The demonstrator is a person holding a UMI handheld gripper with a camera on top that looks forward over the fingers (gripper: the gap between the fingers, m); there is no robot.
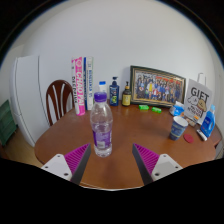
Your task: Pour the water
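Note:
A clear plastic water bottle [101, 126] with a purple label and a blue cap stands upright on the round wooden table [130, 135]. It is just ahead of my left finger, a little left of the gap's middle. My gripper [112, 160] is open, its magenta pads [147, 157] spread wide with nothing between them. A blue paper cup [178, 127] stands on the table's right side, well beyond my right finger.
Along the wall stand tall boxes [81, 84], a small white bottle [101, 91], a dark bottle [114, 92], a framed photo [157, 86] and a "GIFT" card [198, 100]. A wooden chair [57, 98] sits at the table's left.

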